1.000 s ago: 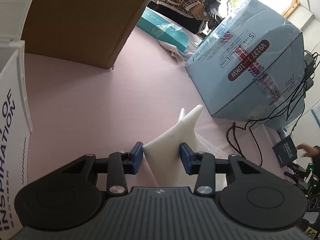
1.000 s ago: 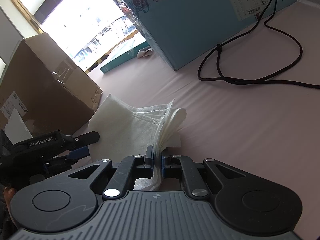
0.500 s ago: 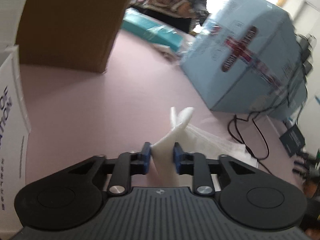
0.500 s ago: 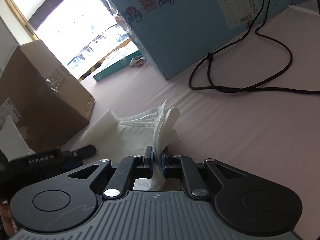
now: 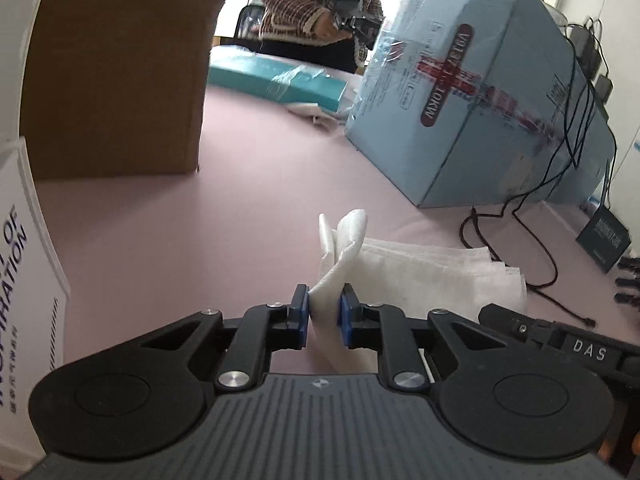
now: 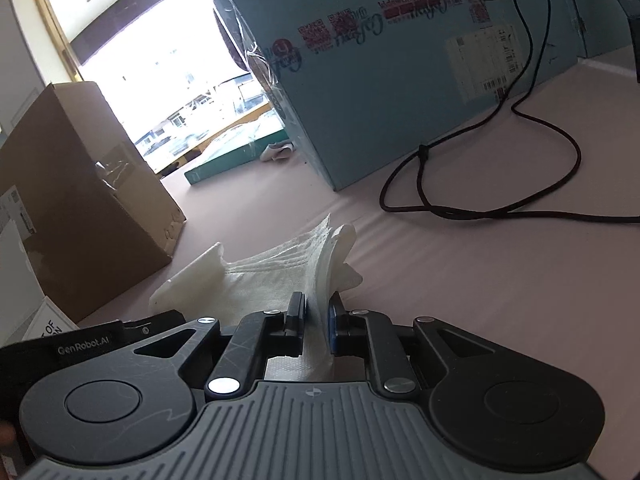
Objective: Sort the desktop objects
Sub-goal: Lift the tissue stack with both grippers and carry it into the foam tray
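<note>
Claws both clamped: left (image 5: 324, 312) and right (image 6: 316, 316) pinch our tissue stack (image 5: 420, 276) off the table (image 5: 200, 240); destination unclear.

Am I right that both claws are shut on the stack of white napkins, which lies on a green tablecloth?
Not quite: the tablecloth is pink, as the left wrist view shows. Both the left claw and right claw are shut on the napkins.

Blue carton (image 5: 480, 100), brown box (image 5: 116, 68), cable (image 6: 480, 184).
</note>
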A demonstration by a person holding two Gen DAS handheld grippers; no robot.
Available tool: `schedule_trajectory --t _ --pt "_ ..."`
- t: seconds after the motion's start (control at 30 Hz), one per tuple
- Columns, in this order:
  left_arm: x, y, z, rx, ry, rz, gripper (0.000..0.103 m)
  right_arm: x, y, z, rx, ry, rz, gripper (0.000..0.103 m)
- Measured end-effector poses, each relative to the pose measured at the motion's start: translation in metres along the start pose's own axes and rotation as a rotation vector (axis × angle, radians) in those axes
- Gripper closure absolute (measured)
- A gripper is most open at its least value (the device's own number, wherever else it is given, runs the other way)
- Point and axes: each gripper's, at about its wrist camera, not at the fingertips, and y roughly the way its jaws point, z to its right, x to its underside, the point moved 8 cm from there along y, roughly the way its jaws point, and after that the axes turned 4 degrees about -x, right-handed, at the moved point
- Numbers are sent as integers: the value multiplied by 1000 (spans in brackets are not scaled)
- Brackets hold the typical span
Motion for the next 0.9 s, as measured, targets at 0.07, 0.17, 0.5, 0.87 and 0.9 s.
schedule_trajectory --t 0.07,0.17,0.5,0.87,0.9 --pt "0 -1 2 -9 19 12 89 -2 -2 0 -15 20 11 91" --pt "-1 -10 11 -33 103 84 89 -5 -4 1 -37 53 30 91" --pt "-7 -43 29 -90 245 330 89 -16 -16 -11 -57 35 124 92" --pt "-15 -84 27 -121 229 455 89 -30 -34 -32 -170 20 220 94" --pt "-16 -89 26 -119 220 460 89 -31 -36 -35 -184 17 224 94"
